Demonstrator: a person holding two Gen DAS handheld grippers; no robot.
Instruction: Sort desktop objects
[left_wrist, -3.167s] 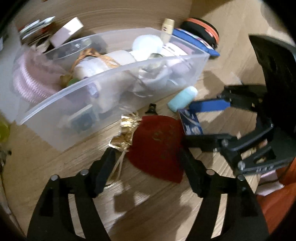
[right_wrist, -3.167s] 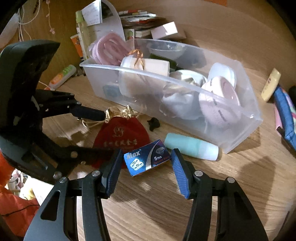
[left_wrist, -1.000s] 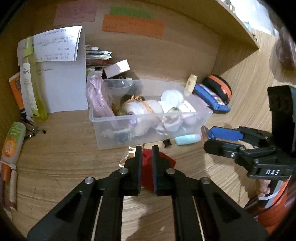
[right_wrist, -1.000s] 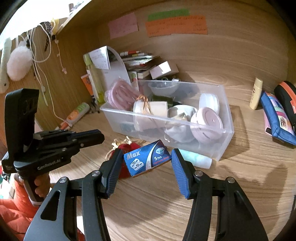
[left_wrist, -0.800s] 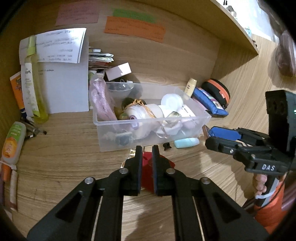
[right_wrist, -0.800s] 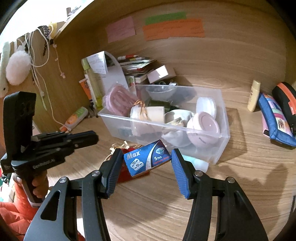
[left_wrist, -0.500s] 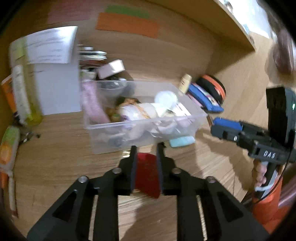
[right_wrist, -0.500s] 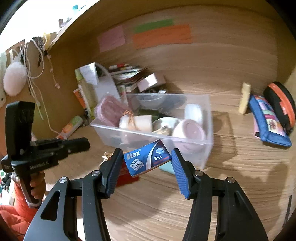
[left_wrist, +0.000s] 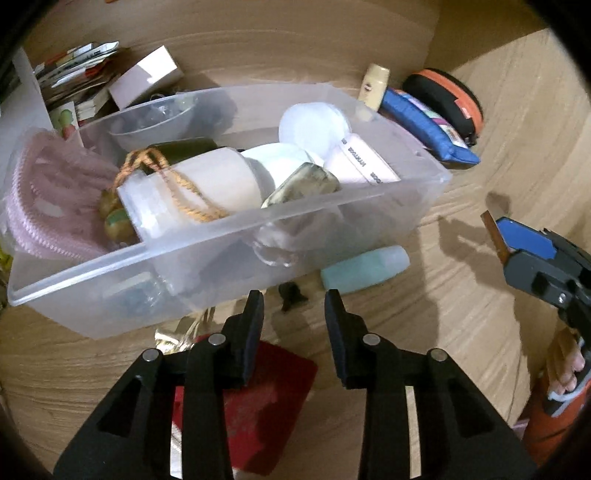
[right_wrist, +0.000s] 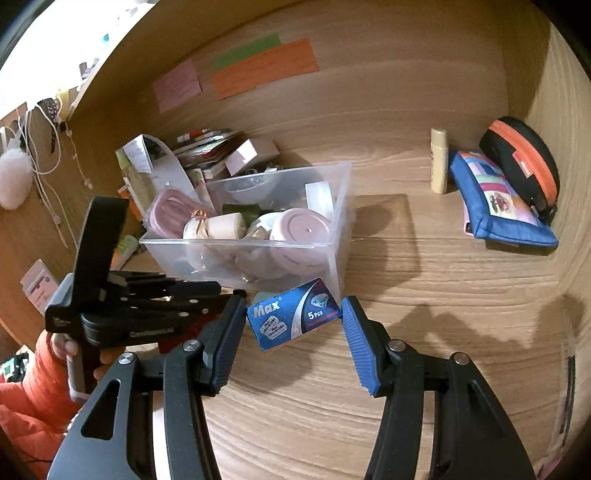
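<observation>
Pouch, red, is lying lower centre under the left gripper, whose jaws have just been opening, empty; right gripper is clamping the box, still awaiting the bin.

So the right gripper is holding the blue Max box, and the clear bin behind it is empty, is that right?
Not quite. The right gripper does hold the blue Max box, but the clear bin behind it is not empty: the right wrist view shows it crowded with items, including a pink round container.
</observation>
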